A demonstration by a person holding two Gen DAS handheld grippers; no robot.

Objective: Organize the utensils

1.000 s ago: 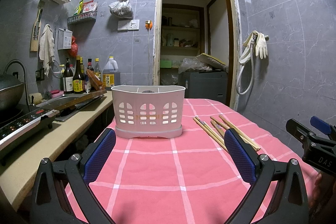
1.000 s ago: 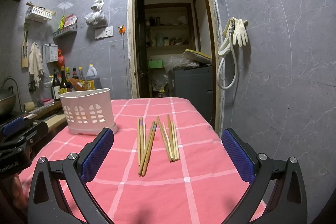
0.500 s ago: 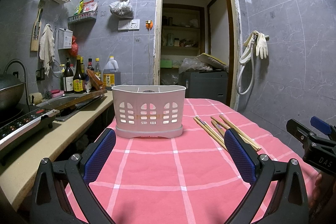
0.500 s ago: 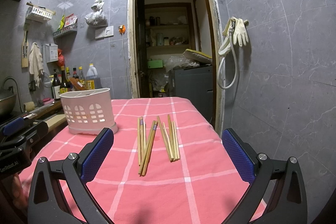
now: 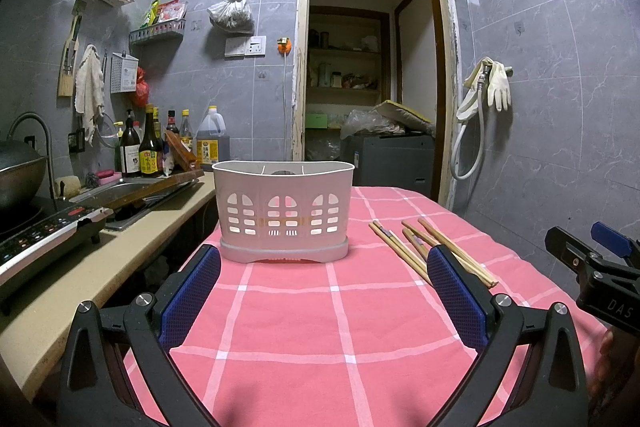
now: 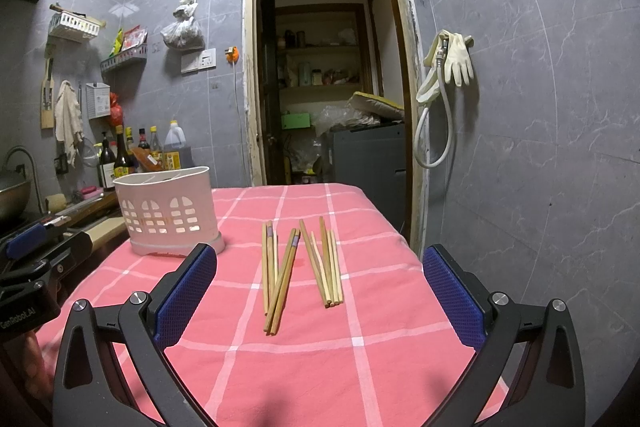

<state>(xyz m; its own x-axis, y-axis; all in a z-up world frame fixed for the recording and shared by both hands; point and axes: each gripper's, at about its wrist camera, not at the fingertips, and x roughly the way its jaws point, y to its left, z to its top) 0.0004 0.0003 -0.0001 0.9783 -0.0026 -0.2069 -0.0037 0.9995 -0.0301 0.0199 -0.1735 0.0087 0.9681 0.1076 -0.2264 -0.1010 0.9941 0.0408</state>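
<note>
A white plastic utensil holder (image 5: 283, 211) with slotted sides stands upright on the pink checked tablecloth (image 5: 320, 315). Several wooden chopsticks (image 6: 300, 267) lie loose on the cloth to its right, in two bundles. In the left wrist view the chopsticks (image 5: 404, 251) show partly behind the right finger. My left gripper (image 5: 324, 291) is open and empty, facing the holder from the near side. My right gripper (image 6: 320, 287) is open and empty, hovering just short of the chopsticks. The holder (image 6: 168, 211) sits left of them in the right wrist view.
A counter (image 5: 72, 267) runs along the table's left with an induction cooker (image 5: 44, 231), a sink and sauce bottles (image 5: 148, 147). A doorway (image 5: 372, 67) lies behind the table. The right wall (image 6: 540, 147) stands close to the table's edge.
</note>
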